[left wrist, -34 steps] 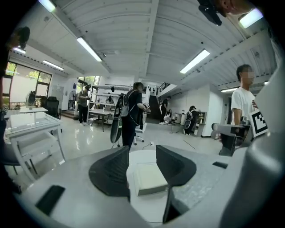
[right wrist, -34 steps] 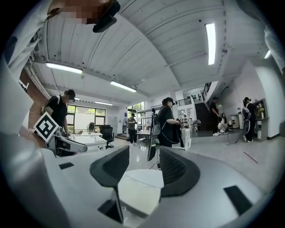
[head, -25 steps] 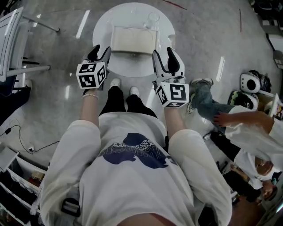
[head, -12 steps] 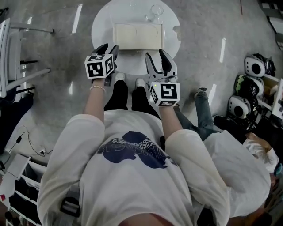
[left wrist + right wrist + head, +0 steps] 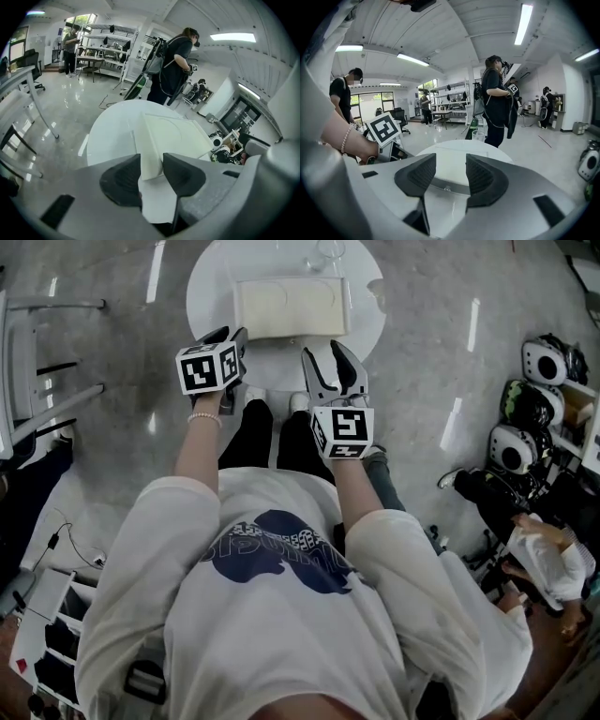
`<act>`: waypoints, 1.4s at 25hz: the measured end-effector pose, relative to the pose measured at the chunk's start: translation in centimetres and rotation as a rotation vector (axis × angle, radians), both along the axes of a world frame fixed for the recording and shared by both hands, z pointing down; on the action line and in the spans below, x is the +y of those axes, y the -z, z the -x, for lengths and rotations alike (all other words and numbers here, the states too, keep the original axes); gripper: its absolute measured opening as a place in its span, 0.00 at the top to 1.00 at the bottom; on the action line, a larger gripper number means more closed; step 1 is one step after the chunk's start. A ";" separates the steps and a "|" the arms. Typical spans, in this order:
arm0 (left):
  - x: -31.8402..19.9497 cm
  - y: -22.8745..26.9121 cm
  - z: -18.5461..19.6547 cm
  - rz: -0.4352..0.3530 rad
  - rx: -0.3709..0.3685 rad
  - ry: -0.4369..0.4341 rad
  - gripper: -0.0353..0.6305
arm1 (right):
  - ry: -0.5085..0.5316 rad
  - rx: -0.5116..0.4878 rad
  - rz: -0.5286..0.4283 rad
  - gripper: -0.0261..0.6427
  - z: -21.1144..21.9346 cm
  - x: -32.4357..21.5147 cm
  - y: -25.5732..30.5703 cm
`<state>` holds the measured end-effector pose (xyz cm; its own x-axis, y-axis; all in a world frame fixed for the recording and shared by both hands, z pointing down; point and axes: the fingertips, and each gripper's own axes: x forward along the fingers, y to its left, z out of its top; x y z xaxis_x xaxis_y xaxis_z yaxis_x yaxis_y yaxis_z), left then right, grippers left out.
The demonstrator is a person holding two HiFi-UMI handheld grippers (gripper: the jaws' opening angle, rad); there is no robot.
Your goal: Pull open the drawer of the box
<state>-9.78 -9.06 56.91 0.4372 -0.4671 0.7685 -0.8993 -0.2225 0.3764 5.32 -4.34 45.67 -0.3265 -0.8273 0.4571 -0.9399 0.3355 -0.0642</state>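
the flat cream rectangular box (image 5: 289, 307) on the round white table (image 5: 211, 296) looks light and slick, likely to slide; its near-left corner stands between the closing jaws of your left gripper (image 5: 230, 336), not yet pinched. your right gripper (image 5: 328, 360), jaws apart and empty, faces what looks like a small knob (image 5: 446, 189) on the box's front: pull there; the drawer is shut, contents hidden; the clear cup (image 5: 478, 135) behind the box seems empty.

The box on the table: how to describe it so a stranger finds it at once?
Find the round white table in front of the person. On its middle lies a flat, cream, rectangular box. Its only neighbour, a clear glass cup behind it, is small, round and see-through.
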 end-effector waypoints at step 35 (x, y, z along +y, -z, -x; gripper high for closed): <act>-0.1 0.1 0.0 0.082 0.054 0.121 0.82 | 0.004 0.082 0.571 0.69 3.3 -0.6 -15.3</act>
<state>-9.78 -9.12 56.77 0.4234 -0.4554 0.7832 -0.8957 -0.0805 0.4374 2.05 -4.91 60.92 -0.2740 -0.4409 0.8547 -0.9481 0.2729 -0.1632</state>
